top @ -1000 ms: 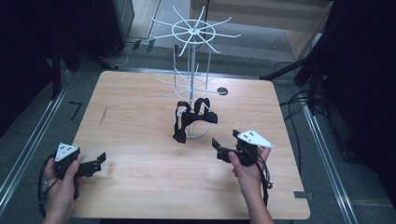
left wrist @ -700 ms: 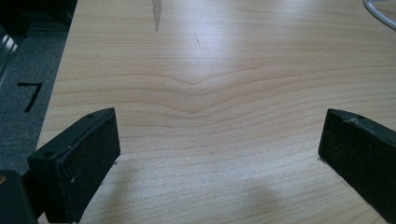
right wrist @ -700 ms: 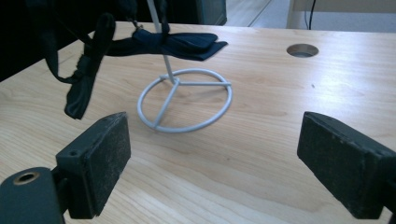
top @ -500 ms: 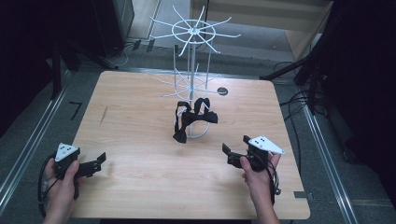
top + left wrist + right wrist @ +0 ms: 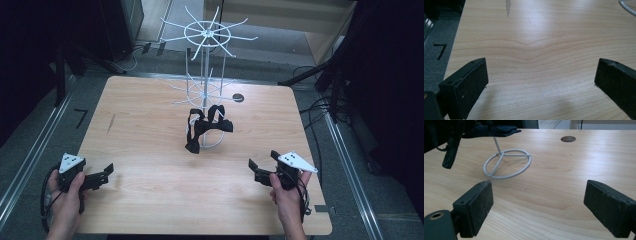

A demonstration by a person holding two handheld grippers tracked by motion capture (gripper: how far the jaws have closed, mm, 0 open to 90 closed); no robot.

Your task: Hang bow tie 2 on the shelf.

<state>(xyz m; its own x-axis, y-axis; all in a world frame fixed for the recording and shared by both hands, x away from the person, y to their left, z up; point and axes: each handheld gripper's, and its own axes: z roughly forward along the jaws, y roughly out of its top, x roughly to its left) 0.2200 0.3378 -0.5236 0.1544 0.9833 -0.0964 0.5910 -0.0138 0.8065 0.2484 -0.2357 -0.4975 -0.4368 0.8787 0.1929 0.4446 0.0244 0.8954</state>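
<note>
A white wire display stand (image 5: 204, 55) rises at the middle of the wooden table (image 5: 145, 125). A black strap bundle (image 5: 205, 127) hangs from its lower tier. My left gripper (image 5: 106, 173) rests near the front left edge, open, with bare wood between its jaws (image 5: 540, 67). At the front right, my right gripper (image 5: 255, 171) is open and empty, pointing toward the stand. In the right gripper view (image 5: 539, 187), the stand's ring base (image 5: 506, 163) lies ahead on the left, with the black strap bundle (image 5: 451, 150) dangling above it.
A round cable hole (image 5: 238, 97) sits in the table behind the stand, also seen as the hole (image 5: 568, 138) in the right gripper view. A dark streak (image 5: 508, 6) marks the wood far ahead of the left gripper. Metal rails and cables run along the floor on both sides.
My right gripper has drawn back toward the front right edge, away from the stand. The left gripper and the straps have stayed put.
</note>
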